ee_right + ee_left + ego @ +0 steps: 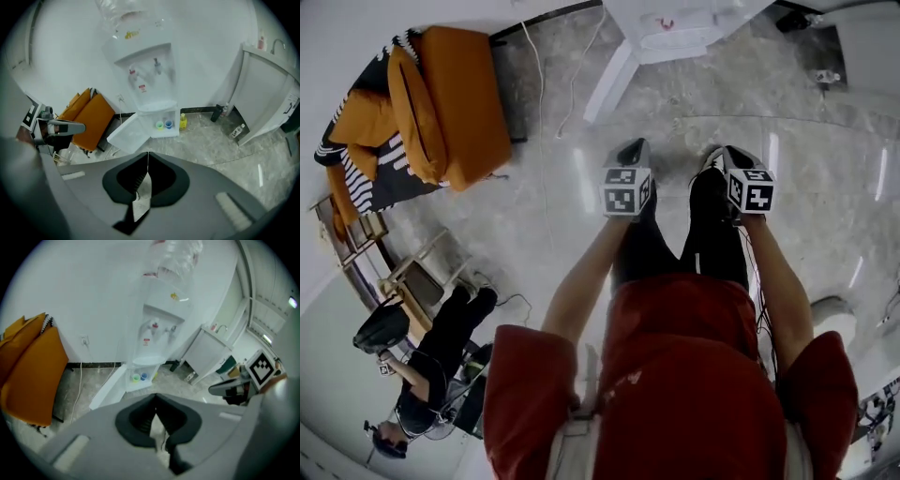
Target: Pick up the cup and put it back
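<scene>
We see an orange sofa (464, 94) with orange cushions (412, 112) and a black-and-white striped throw (380, 173). The floor (534, 225) is grey, marbled with paler veins. The water dispenser (147, 79) is white with small red marks. One cup is a green cup (159, 125), the other a blue cup (168, 124), and the bottle (183, 122) is yellow. We note the person's red top (684, 394) and black trousers (656, 253). The left gripper (155, 397) and right gripper (148, 154) are grey with black pads (122, 180), and their cubes (626, 190) bear black-and-white squares.
</scene>
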